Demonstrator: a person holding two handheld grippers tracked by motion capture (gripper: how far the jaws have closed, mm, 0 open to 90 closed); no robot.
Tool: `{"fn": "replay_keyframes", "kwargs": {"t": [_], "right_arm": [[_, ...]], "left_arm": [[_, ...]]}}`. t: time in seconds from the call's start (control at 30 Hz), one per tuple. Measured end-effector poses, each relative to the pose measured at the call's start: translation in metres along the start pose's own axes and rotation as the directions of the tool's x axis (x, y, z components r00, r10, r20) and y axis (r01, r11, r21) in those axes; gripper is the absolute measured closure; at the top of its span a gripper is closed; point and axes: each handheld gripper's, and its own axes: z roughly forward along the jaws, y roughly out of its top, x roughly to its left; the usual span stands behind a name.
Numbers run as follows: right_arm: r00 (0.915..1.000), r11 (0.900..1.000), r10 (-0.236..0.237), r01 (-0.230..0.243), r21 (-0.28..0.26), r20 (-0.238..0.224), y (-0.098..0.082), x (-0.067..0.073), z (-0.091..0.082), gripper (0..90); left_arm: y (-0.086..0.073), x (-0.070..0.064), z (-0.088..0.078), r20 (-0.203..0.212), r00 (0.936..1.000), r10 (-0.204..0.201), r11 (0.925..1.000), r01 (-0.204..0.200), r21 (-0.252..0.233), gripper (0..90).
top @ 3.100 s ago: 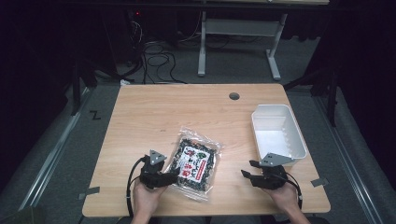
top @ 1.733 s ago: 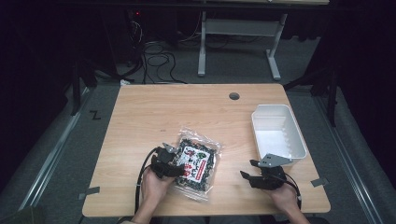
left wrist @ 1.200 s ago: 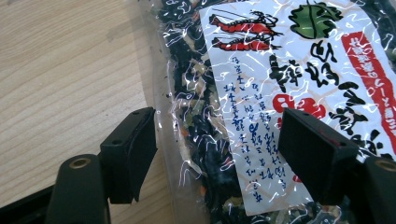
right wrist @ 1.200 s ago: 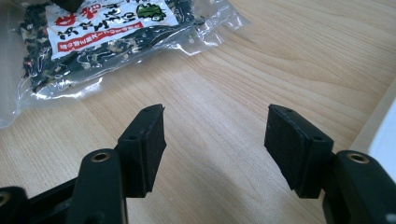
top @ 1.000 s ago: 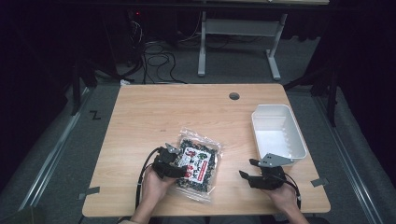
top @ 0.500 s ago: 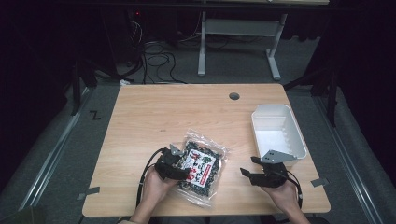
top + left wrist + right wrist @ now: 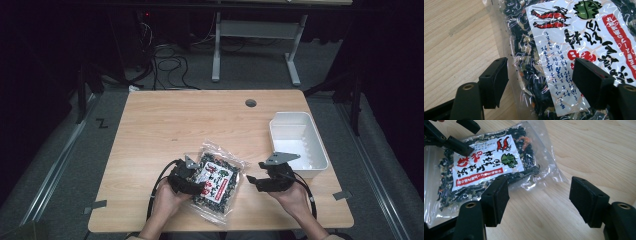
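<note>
The snack bag lies flat on the worktop, near edge, long axis slanting away rightward. The left claw sits directly over its left margin, jaws spread astride it. The right claw, also spread, stands just beside the bag's right edge, farther off.

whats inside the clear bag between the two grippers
The clear bag holds dark dried shreds with orange and pale bits, visible around its edges. A white printed label with red shrimp pictures covers the middle, so whatever lies beneath it is hidden. The bag rests on the wooden table.
</note>
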Motion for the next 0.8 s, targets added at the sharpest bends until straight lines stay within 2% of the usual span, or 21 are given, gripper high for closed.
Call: {"fn": "replay_keyframes", "kwargs": {"t": [0.13, 0.33, 0.43, 0.57, 0.63, 0.8], "right_arm": [[1.0, 1.0, 0.006, -0.006, 0.026, -0.003, 0.009, 0.002, 0.011, 31.4], [0.9999, 0.998, 0.016, -0.016, 0.061, -0.003, 0.018, -0.002, 0.024, 30.7], [0.9992, 0.996, 0.039, -0.039, 0.083, -0.004, 0.022, -0.004, 0.033, 30.4], [0.9988, 0.994, 0.048, -0.049, 0.097, 0.007, 0.025, -0.008, 0.042, 30.4], [0.9976, 0.992, 0.067, -0.068, 0.107, 0.017, 0.027, -0.009, 0.045, 30.4], [0.9973, 0.99, 0.063, -0.067, 0.124, 0.037, 0.033, -0.01, 0.055, 30.5]], "left_arm": [[0.0, 0.002, 0.0, 0.004, 0.9997, -0.022, 0.9997, 0.022, 0.005, 28.4], [0.0, 0.0, 0.0, -0.018, 0.9997, -0.014, 0.9999, 0.014, 0.006, 26.8], [0.0, -0.002, 0.0, -0.029, 0.9995, -0.013, 0.9999, 0.013, 0.005, 25.8], [0.001, -0.001, 0.0, -0.03, 0.9993, -0.021, 0.9997, 0.021, 0.008, 24.4], [0.001, -0.001, 0.0, -0.031, 0.9993, -0.023, 0.9997, 0.023, 0.008, 24.3], [0.001, -0.001, 0.001, -0.032, 0.9992, -0.024, 0.9997, 0.024, 0.008, 23.9]]}}
